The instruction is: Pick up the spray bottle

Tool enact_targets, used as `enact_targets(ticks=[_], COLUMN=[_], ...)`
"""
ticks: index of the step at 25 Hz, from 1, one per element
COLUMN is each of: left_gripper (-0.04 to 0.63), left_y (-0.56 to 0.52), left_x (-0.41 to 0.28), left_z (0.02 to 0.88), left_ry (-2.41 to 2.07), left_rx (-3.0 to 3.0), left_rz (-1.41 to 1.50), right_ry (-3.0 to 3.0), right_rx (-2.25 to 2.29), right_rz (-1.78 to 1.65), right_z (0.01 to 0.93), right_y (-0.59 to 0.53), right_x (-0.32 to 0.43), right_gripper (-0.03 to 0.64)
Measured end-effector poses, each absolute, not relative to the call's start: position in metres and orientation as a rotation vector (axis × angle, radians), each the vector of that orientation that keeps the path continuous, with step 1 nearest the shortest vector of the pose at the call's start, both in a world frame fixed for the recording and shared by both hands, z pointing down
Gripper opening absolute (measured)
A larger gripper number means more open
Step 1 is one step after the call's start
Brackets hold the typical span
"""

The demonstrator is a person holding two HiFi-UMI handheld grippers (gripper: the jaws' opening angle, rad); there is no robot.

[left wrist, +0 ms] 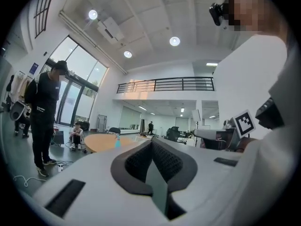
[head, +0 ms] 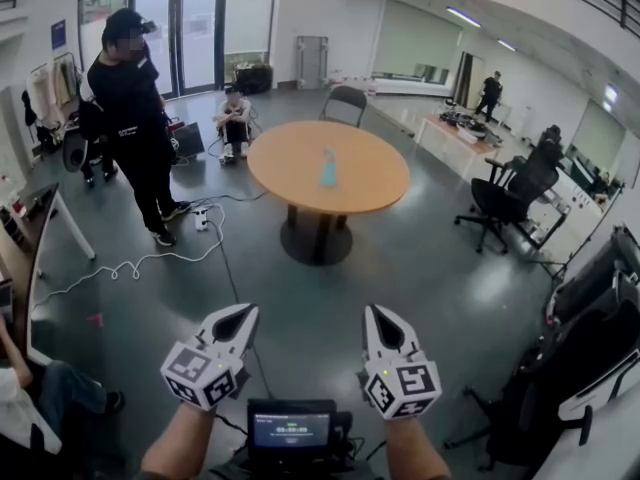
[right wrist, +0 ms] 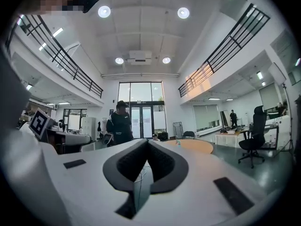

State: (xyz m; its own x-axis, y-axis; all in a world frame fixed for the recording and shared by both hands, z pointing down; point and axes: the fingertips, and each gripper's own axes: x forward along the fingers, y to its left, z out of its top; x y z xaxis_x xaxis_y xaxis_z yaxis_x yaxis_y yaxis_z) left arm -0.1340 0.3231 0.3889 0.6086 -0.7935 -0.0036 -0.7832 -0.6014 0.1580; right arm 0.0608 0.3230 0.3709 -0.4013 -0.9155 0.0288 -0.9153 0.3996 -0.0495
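A light blue spray bottle (head: pixel 328 168) stands upright near the middle of a round wooden table (head: pixel 370 183), far ahead of me. It shows small in the left gripper view as the bottle (left wrist: pixel 117 141) and in the right gripper view as the bottle (right wrist: pixel 178 142). My left gripper (head: pixel 247 314) and right gripper (head: pixel 376 313) are held level low in the head view, well short of the table. Both are shut with nothing between the jaws; the left gripper (left wrist: pixel 151 142) and right gripper (right wrist: pixel 147 141) tips meet.
A person in black (head: pixel 135 118) stands left of the table, another sits on the floor (head: pixel 234 120). White cables (head: pixel 140 260) trail across the floor. A chair (head: pixel 346 101) is behind the table, an office chair (head: pixel 510 193) and desks at right.
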Motion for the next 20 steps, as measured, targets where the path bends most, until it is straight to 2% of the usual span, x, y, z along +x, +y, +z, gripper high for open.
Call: enact_targets(ticks=[20], left_gripper=[-0.006], left_y=[0.331], left_x=[-0.153], left_z=[0.39], left_ry=[-1.332], left_rx=[2.67], left_rz=[-0.12], right_ry=[2.6], right_rx=[-1.759], right_rz=[-0.085], right_z=[0.371], right_y=[0.332], right_x=[0.045], right_gripper=[0.011])
